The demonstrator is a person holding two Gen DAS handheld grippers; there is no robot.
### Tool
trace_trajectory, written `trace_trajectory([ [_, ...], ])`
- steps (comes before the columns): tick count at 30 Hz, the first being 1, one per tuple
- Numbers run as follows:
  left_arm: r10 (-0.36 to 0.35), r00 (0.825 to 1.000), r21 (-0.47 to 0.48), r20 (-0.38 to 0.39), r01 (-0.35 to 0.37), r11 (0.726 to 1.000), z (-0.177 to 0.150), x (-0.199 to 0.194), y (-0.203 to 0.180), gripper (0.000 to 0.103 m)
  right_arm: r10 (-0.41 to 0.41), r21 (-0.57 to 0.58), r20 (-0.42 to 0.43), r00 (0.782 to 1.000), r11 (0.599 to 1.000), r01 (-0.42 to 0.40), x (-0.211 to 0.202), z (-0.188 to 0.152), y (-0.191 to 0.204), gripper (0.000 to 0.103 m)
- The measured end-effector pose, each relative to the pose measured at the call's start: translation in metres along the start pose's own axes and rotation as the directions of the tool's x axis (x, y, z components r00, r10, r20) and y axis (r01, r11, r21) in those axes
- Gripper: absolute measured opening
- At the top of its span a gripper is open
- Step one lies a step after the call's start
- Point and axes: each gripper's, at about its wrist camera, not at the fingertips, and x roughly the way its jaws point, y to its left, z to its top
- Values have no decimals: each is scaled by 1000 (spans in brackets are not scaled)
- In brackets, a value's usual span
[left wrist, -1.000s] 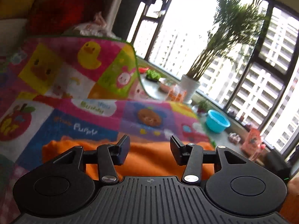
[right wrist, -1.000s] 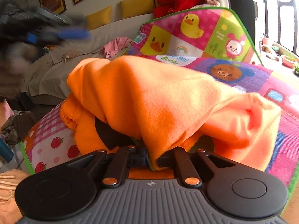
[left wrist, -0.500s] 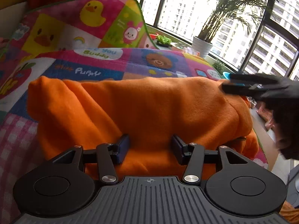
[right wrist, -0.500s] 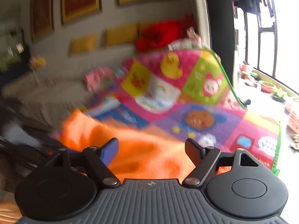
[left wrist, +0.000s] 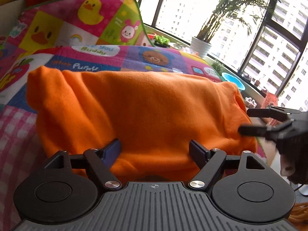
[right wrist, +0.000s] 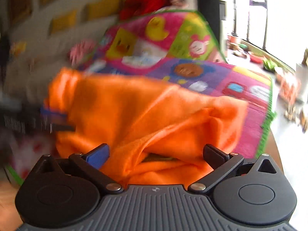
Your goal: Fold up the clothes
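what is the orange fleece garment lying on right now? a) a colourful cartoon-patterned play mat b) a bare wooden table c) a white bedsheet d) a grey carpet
a: the orange fleece garment rests on a colourful cartoon-patterned play mat with ducks, a bear and a bunny printed on bright squares.

bright windows [left wrist: 202, 13], potted palm [left wrist: 201, 46], sofa [right wrist: 38, 61]
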Motion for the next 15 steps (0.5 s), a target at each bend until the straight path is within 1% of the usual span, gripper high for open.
trace_trajectory([
  [2, -6, 1000, -44, 28, 7, 999, 0, -15, 6, 83, -1, 129, 16, 1000, 992, -1, -7, 4, -18, 103],
  [4, 27, 998, -101, 63, -21, 995, 2, -27, 15, 83, 1, 238, -13, 1000, 971, 2, 0, 3, -35, 103],
  [6, 69, 994, -155, 86, -55, 986, 4, -35, 25, 84, 20, 271, -48, 999, 963, -6, 13, -2, -40, 103],
  [7, 82, 993, -179, 81, -66, 982, 4, -34, 31, 85, 31, 283, -66, 997, 959, -11, 20, -4, -41, 103],
  [9, 93, 994, -219, 51, -80, 972, 4, -26, 42, 84, 15, 175, -63, 998, 985, -4, 33, -2, -23, 102],
  [10, 92, 995, -232, 29, -82, 969, 5, -18, 47, 81, 5, 112, -59, 998, 994, 2, 40, 0, -13, 102],
  [12, 87, 996, -250, -7, -86, 964, 6, -2, 55, 79, -22, 20, -59, 998, 1000, 24, 59, 10, 3, 102],
  [13, 87, 996, -256, -12, -87, 963, 7, 5, 59, 78, -37, -14, -58, 998, 999, 36, 70, 17, 9, 102],
  [15, 97, 995, -264, 1, -93, 960, 16, 14, 65, 78, -59, -66, -54, 997, 996, 56, 90, 33, 16, 102],
])
